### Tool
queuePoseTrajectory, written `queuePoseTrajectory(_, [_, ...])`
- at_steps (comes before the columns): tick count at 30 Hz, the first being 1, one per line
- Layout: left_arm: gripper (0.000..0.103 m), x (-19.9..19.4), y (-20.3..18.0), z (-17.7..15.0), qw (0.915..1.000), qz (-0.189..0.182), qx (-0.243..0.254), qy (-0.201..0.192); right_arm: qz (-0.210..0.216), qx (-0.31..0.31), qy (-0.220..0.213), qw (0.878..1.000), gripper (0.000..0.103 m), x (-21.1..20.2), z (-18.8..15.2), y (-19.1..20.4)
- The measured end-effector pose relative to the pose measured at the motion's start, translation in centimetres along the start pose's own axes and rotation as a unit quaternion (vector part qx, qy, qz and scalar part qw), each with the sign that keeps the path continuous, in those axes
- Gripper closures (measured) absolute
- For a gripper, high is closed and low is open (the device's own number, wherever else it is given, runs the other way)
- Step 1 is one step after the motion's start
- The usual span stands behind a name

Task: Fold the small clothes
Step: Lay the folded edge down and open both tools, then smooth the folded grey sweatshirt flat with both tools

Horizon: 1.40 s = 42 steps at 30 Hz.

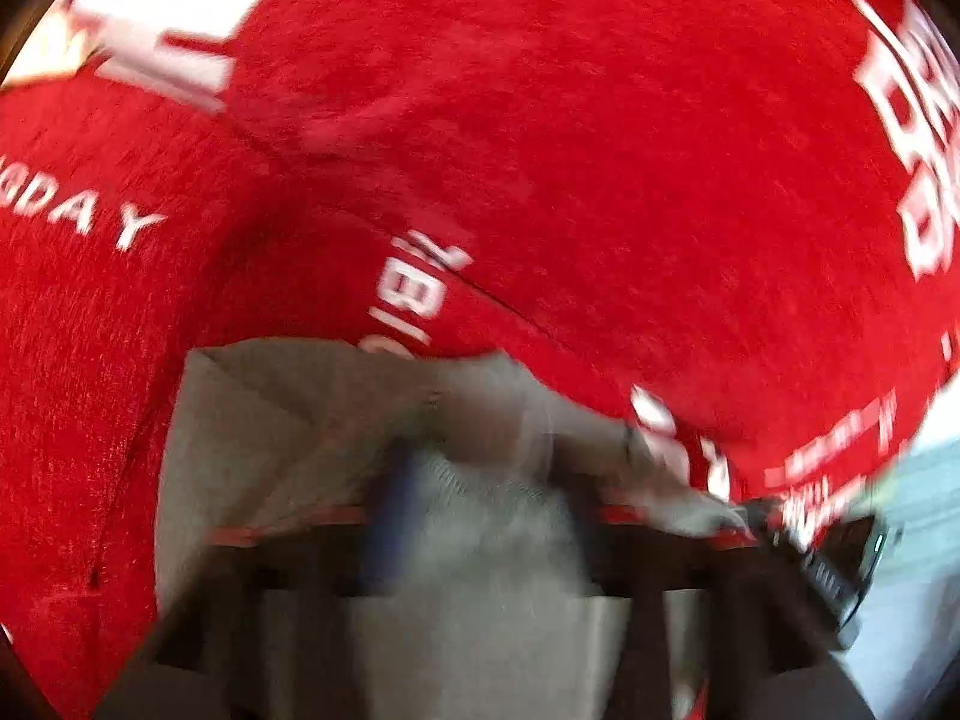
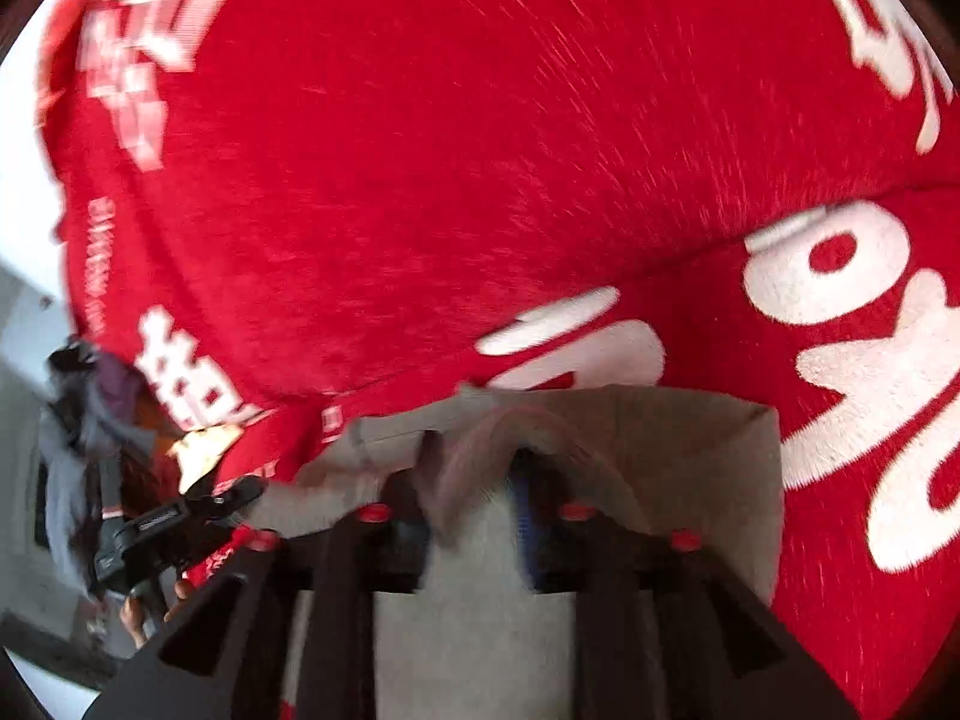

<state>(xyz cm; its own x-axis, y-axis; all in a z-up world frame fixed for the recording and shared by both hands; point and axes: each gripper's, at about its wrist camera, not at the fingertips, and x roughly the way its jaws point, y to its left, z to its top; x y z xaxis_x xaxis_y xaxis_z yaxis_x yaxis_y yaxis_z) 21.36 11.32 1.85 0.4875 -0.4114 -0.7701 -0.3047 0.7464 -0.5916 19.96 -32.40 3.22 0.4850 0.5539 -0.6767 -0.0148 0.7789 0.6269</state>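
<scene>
While both views are pretty smeared, the grey garment sits closest, bunched between the fingers of each gripper. The right gripper looks narrowed onto a fold of it. The left gripper has grey cloth between its fingers too, but honestly can't tell if it's pinching. Under it all is a red blanket with big white lettering, covering the whole surface. Past the blanket's left edge in the right view, there's a pale floor and a dark clutter.
</scene>
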Motion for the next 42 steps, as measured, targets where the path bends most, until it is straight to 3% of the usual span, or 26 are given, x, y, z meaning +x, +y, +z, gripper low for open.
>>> queuePoseTrajectory(1, [0.013,-0.4,0.3,0.1,0.9997,0.004,-0.010,-0.023,-0.013,0.001,-0.002,1.000,0.057,0.3,0.3,-0.1])
queuePoseTrajectory(3, [0.012,-1.2,0.8,0.5,0.9990,-0.002,-0.012,-0.044,-0.029,-0.001,-0.016,0.999,0.041,0.2,0.3,-0.2])
queuePoseTrajectory(6, [0.012,-2.4,1.2,0.4,0.9993,-0.011,-0.002,-0.035,-0.053,-0.017,-0.034,0.998,0.040,-0.9,-0.4,-0.1])
queuePoseTrajectory(8, [0.012,-3.2,0.1,-0.5,0.9980,0.006,0.050,-0.037,-0.091,-0.078,-0.051,0.991,0.040,-2.0,-1.5,1.2])
queuePoseTrajectory(11, [0.012,-2.8,-3.0,-3.4,0.9853,0.043,0.163,-0.029,-0.125,-0.161,-0.048,0.978,0.040,-1.8,-3.1,3.4])
queuePoseTrajectory(14, [0.012,-0.2,-6.6,-6.3,0.9674,0.058,0.246,-0.006,-0.139,-0.226,0.001,0.964,0.040,1.4,-4.5,5.9])
queuePoseTrajectory(15, [0.012,1.0,-7.6,-7.1,0.9576,0.076,0.278,-0.007,-0.154,-0.248,0.008,0.956,0.040,2.5,-4.8,6.5])
queuePoseTrajectory(17, [0.012,2.7,-8.0,-7.5,0.9414,0.128,0.312,-0.019,-0.202,-0.275,0.016,0.940,0.040,4.2,-5.2,6.2])
queuePoseTrajectory(18, [0.012,3.4,-7.5,-7.1,0.9393,0.148,0.309,-0.020,-0.218,-0.272,0.019,0.937,0.040,4.6,-5.0,5.5])
queuePoseTrajectory(20, [0.012,4.3,-4.8,-5.5,0.9494,0.169,0.265,-0.007,-0.227,-0.236,0.022,0.945,0.040,4.2,-4.3,3.0])
queuePoseTrajectory(22, [0.012,3.7,-1.7,-3.8,0.9675,0.143,0.208,-0.005,-0.207,-0.195,0.008,0.959,0.041,2.5,-3.7,0.4])
queuePoseTrajectory(23, [0.012,3.1,-0.8,-3.3,0.9739,0.118,0.194,-0.009,-0.220,-0.186,0.006,0.958,0.039,2.1,-3.5,-0.4])
queuePoseTrajectory(25, [0.012,2.4,-0.5,-2.9,0.9770,0.104,0.186,-0.008,-0.212,-0.175,0.009,0.961,0.038,1.5,-3.3,-1.4])
queuePoseTrajectory(27, [0.012,1.6,-0.8,-2.6,0.9717,0.147,0.183,-0.024,-0.233,-0.179,-0.001,0.956,0.038,0.8,-3.3,-0.9])
queuePoseTrajectory(29, [0.012,0.4,-1.5,-2.5,0.9795,0.099,0.173,-0.032,-0.236,-0.214,-0.028,0.947,0.036,0.1,-3.9,1.3])
queuePoseTrajectory(30, [0.012,0.4,-1.9,-2.4,0.9804,0.093,0.170,-0.035,-0.232,-0.224,-0.030,0.946,0.036,0.2,-4.0,2.4])
queuePoseTrajectory(32, [0.012,1.0,-3.4,-2.6,0.9751,0.104,0.192,-0.035,-0.219,-0.249,-0.018,0.943,0.036,1.6,-4.3,4.8])
queuePoseTrajectory(36, [0.012,4.3,-4.7,-3.2,0.9540,0.173,0.244,-0.020,-0.213,-0.253,0.020,0.944,0.036,5.5,-4.3,6.6])
queuePoseTrajectory(38, [0.012,5.6,-3.6,-2.9,0.9524,0.199,0.231,0.000,-0.231,-0.233,0.033,0.944,0.037,6.6,-3.9,5.4])
queuePoseTrajectory(40, [0.012,5.1,-2.9,-2.4,0.9573,0.194,0.215,-0.007,-0.256,-0.203,0.018,0.945,0.036,6.0,-3.1,3.5])
queuePoseTrajectory(42, [0.012,4.0,-3.1,-2.3,0.9498,0.229,0.211,-0.025,-0.262,-0.156,0.009,0.952,0.036,4.5,-2.5,1.8])
